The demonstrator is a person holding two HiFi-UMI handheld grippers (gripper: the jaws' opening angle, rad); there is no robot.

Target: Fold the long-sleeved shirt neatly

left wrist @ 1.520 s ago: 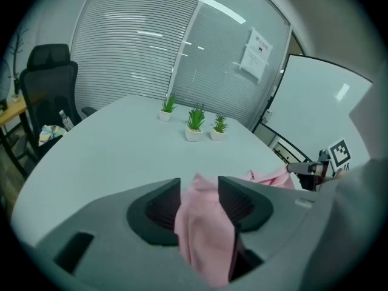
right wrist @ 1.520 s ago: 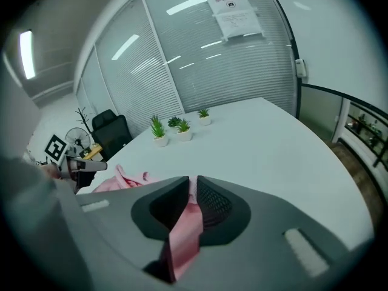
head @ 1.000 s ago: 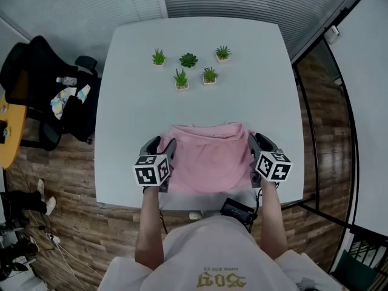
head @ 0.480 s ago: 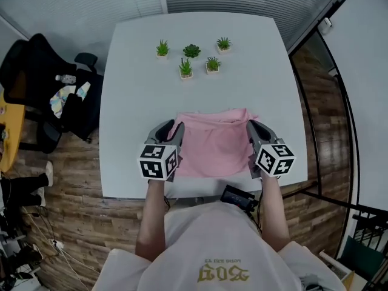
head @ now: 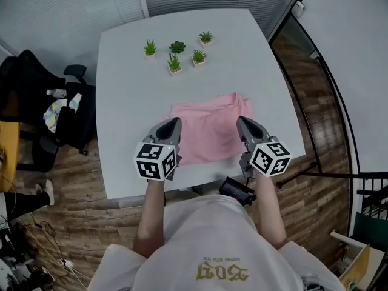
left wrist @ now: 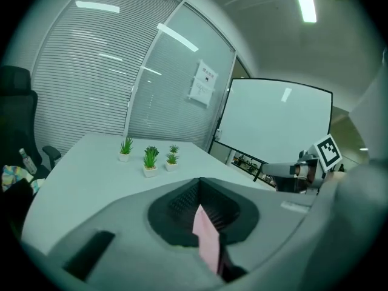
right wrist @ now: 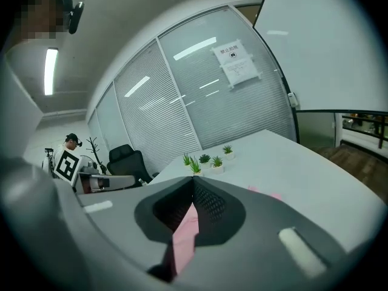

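Note:
The pink long-sleeved shirt (head: 209,129) lies partly folded on the white table (head: 133,59), its near edge raised. My left gripper (head: 172,123) is shut on the shirt's near left corner, and pink cloth (left wrist: 206,238) shows pinched between its jaws. My right gripper (head: 240,121) is shut on the near right corner, with pink cloth (right wrist: 183,238) clamped in its jaws. Both pairs of jaws have just been closing on the cloth. The two grippers are held above the table's near edge, pointing away from me.
Several small potted plants (head: 174,53) stand in a cluster at the table's far side. A black office chair (head: 42,111) with items on it sits to the left. A dark railing (head: 327,96) runs along the right, over the wooden floor.
Both grippers closed on the shirt's near corners and rose, lifting the near edge. The shirt's visible area got shorter as the edge came up.

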